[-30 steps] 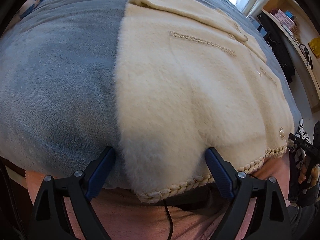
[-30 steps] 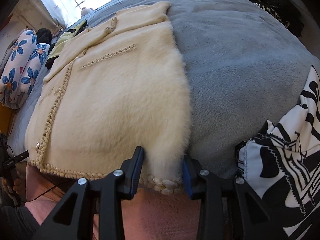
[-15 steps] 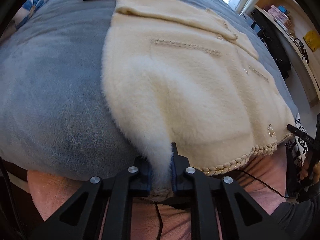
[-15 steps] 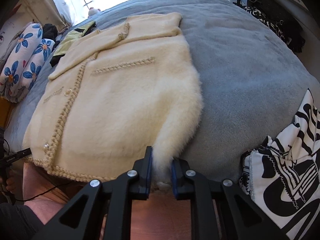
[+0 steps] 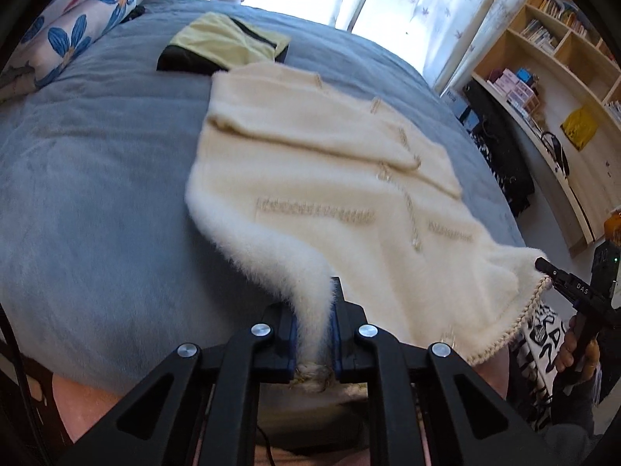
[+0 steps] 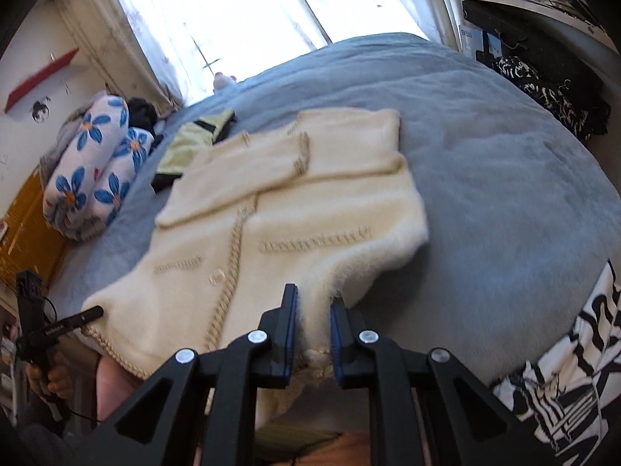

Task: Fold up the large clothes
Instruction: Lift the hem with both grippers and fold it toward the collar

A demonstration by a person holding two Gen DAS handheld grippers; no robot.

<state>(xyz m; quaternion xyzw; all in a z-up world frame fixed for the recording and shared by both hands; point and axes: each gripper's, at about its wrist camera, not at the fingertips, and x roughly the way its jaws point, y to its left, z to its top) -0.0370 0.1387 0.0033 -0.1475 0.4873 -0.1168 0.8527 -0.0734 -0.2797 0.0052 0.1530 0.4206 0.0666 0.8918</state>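
Cream fuzzy cardigan [image 5: 330, 178] lies across the grey-blue bedspread [image 5: 97, 194] with its sleeves already crossed over the chest in the upper middle of both views, so I judge the side folds done and the bottom-to-top fold only just begun. My left gripper [image 5: 313, 334] is clamped on one braided hem corner at lower centre, and my right gripper [image 6: 313, 334] is pinched on the other, both corners lifted off the bed.

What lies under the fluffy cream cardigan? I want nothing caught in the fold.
Around the fluffy cream cardigan only the grey-blue fleece blanket shows. The yellow-and-black folded garment lies beyond its collar end. Anything beneath its middle is covered.
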